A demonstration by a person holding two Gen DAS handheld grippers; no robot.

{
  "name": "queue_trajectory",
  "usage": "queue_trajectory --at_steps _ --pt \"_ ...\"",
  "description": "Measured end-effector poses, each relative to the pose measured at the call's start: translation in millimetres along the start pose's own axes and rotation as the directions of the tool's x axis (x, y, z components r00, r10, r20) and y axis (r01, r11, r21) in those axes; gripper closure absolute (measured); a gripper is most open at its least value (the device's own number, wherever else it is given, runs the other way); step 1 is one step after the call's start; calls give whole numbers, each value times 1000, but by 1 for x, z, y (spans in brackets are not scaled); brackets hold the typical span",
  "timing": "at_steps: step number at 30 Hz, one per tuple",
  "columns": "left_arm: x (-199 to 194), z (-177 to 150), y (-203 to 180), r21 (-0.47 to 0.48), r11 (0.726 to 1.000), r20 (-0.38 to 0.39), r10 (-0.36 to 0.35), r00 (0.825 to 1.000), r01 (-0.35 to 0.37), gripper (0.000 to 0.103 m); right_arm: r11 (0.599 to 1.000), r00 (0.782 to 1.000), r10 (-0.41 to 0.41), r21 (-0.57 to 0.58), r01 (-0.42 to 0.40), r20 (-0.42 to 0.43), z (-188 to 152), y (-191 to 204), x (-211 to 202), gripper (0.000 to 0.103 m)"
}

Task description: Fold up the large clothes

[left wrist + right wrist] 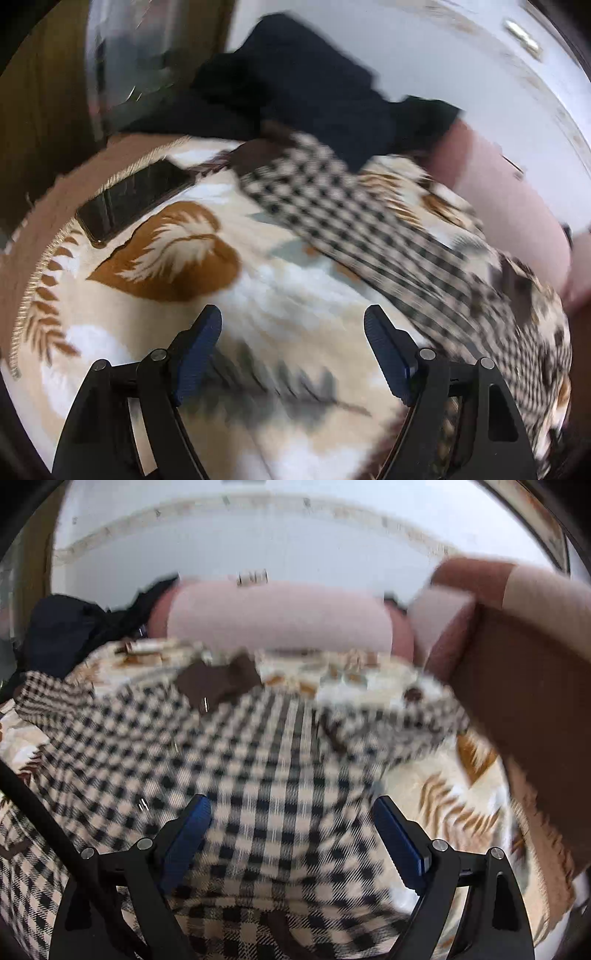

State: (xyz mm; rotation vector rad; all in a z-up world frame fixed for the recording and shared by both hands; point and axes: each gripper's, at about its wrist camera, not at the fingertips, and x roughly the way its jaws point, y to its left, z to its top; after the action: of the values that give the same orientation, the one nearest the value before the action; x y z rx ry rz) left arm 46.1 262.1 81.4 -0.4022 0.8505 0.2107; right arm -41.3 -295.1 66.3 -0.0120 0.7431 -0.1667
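Checked shirt lies spread over the leaf-print blanket toward the pillow edge, probably flattened for folding, with right gripper wide over it and left gripper wide over bare blanket, neither holding anything.

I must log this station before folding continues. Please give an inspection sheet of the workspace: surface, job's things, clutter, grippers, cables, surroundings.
Surface: cream blanket with brown leaf print.
Job's things: checked garment spread on the blanket, brown collar at its far end, not yet folded.
Clutter: dark phone near the blanket's fringe; dark clothes heaped at the far side.
Grippers: left gripper open over bare blanket; right gripper open over the garment.
Cables: nothing seen.
Surroundings: pink bolster, white wall behind.
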Motion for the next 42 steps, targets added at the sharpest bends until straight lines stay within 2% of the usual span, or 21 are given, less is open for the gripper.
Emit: queue_trajectory --at_steps 2,9,12,14,18,20,21,23,24,25,27,29,31,33,35,36,37,38,39,42 --pt "23 16 18 -63 998 0 -14 1000 14 24 999 999 30 18 -29 -14 2 1 10 10" --pt "96 69 45 -200 979 0 -46 999 45 24 1000 999 -13 3 14 -51 -5 6 35 10" --pt "123 81 54 -266 962 1 -55 998 54 24 999 997 -35 6 35 -71 -8 7 43 10" --pt "130 88 53 -265 964 38 -24 999 33 24 999 996 -49 5 49 -79 -11 9 48 10" --pt "143 103 50 -263 965 46 18 999 -6 26 998 992 -67 -4 67 -103 -15 15 57 10" --pt "143 106 50 -252 967 33 -25 999 32 78 996 990 -86 -21 84 -114 -16 18 62 10" --pt "146 109 55 -257 966 -26 -32 999 24 99 996 989 -91 -29 88 -117 -17 20 64 10" --pt "136 111 71 -327 945 -1 -28 1000 26 101 995 988 -97 -44 92 -117 -18 22 65 10" --pt "122 113 85 -378 924 37 66 997 -47 103 994 988 -100 -47 96 -114 -19 22 65 10" --pt "108 115 93 -400 905 64 186 981 -145 103 994 989 -102 -48 97 -109 -19 22 63 10" --pt "90 116 106 -414 888 111 269 957 -202 103 994 990 -104 -49 100 -99 -19 22 60 10" --pt "82 116 116 -416 895 116 226 967 -159 103 994 990 -105 -49 101 -93 -20 21 57 10" --pt "79 114 120 -412 909 124 130 984 -68 103 995 991 -94 -41 91 -97 -22 19 55 10" --pt "80 110 118 -412 911 121 74 990 -18 102 996 991 -83 -35 80 -101 -23 18 53 10" --pt "89 106 107 -403 915 107 8 994 36 98 996 992 -79 -43 75 -94 -24 19 51 10" --pt "96 104 100 -392 918 85 -21 996 52 86 996 993 -79 -48 75 -92 -24 21 50 10" --pt "102 102 94 -382 921 71 -47 996 71 68 995 993 -80 -58 75 -89 -24 22 49 10" --pt "106 101 88 -374 924 72 -60 996 83 58 995 993 -81 -64 75 -89 -25 23 49 10" --pt "111 99 83 -363 927 80 -66 995 91 45 995 993 -80 -68 74 -91 -25 25 50 10" --pt "129 103 74 -351 929 63 -105 992 121 39 994 992 -80 -79 72 -96 -26 30 52 10"
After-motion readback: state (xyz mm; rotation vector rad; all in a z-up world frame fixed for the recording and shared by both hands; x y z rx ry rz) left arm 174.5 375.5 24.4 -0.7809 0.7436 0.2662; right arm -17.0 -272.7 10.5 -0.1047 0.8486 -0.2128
